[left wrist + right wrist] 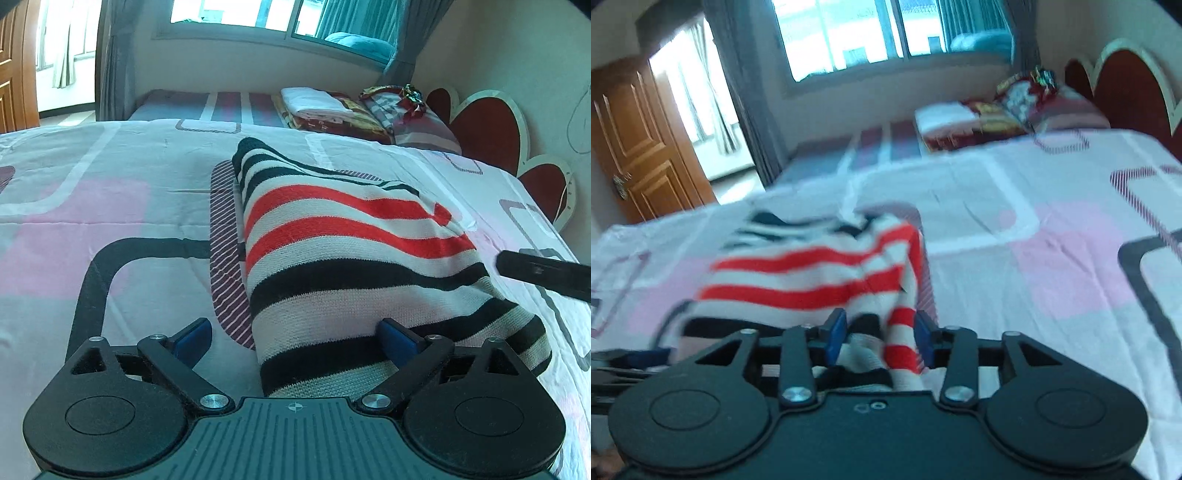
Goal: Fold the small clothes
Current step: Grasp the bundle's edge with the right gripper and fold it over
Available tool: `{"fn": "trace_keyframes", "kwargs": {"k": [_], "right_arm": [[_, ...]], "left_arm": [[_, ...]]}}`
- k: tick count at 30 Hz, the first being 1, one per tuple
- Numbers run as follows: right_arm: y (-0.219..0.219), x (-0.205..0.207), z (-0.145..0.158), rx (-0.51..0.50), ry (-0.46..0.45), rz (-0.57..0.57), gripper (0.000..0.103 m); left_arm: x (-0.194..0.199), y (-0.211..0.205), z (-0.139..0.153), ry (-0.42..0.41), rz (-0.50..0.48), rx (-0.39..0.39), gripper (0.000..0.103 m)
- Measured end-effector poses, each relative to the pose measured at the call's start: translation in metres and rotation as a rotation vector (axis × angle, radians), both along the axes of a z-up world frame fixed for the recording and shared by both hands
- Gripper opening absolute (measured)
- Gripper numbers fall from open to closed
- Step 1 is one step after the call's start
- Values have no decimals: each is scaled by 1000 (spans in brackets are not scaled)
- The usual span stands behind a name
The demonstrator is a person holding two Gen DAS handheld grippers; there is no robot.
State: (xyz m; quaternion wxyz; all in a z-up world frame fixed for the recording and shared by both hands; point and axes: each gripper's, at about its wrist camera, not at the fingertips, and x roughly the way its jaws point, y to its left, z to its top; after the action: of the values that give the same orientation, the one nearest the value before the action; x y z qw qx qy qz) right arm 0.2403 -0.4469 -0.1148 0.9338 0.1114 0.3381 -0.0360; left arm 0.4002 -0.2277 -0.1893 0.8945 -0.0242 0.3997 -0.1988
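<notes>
A small knitted sweater (pixel 351 251) with black, white and red stripes lies folded on the bed. My left gripper (pixel 295 338) is open at its near hem, its right finger (pixel 397 338) resting on the cloth, its left finger on the sheet beside it. In the right wrist view, my right gripper (pixel 881 338) is shut on a bunched part of the sweater (pixel 812 273), with striped cloth held between its blue pads. This view is blurred. A black finger of the right gripper (pixel 543 275) shows at the right edge of the left wrist view.
The bed sheet (pixel 92 206) is pink, white and grey. A stack of folded bedding (pixel 325 107) and a pillow lie at the far end. A red heart-shaped headboard (pixel 487 133) stands at the right. A wooden door (pixel 639 155) is at the left.
</notes>
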Motion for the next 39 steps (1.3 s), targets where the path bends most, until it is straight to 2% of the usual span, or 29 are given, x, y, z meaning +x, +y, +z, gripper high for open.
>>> {"fn": "trace_keyframes", "kwargs": {"k": [4, 8, 10, 12, 13, 16, 19, 25, 29, 30, 31, 34, 39], "right_arm": [[28, -20, 13, -110, -40, 62, 34], [38, -24, -13, -147, 56, 81, 30], [30, -30, -33, -128, 109, 44, 32], [21, -39, -44, -59, 99, 5, 32], [22, -40, -44, -63, 102, 5, 33], [23, -34, -33, -78, 121, 24, 33], [18, -31, -9, -33, 64, 25, 33], [12, -1, 34, -63, 26, 68, 33], [8, 33, 49, -129, 24, 104, 33], [8, 41, 48, -132, 23, 107, 32], [6, 51, 43, -127, 28, 106, 30], [7, 75, 22, -103, 62, 115, 25], [14, 106, 10, -130, 56, 162, 25]], "left_arm": [[-2, -1, -2, -9, -16, 10, 96], [0, 1, -8, 11, -41, 20, 97], [1, 3, -11, 18, -46, 29, 101], [1, 5, -12, 21, -43, 33, 102], [0, 5, -9, 28, -37, 32, 102], [-4, 7, 7, -9, -34, 20, 102], [-2, 7, 27, -45, -41, 0, 102], [29, 2, 57, -61, -31, -8, 102], [55, -8, 56, -41, -4, -10, 100], [62, -10, 52, -27, 6, -12, 93], [70, -12, 48, -5, 14, -13, 91], [88, -21, 35, 27, 30, -10, 88], [113, -36, 10, 50, 40, 21, 82]]}}
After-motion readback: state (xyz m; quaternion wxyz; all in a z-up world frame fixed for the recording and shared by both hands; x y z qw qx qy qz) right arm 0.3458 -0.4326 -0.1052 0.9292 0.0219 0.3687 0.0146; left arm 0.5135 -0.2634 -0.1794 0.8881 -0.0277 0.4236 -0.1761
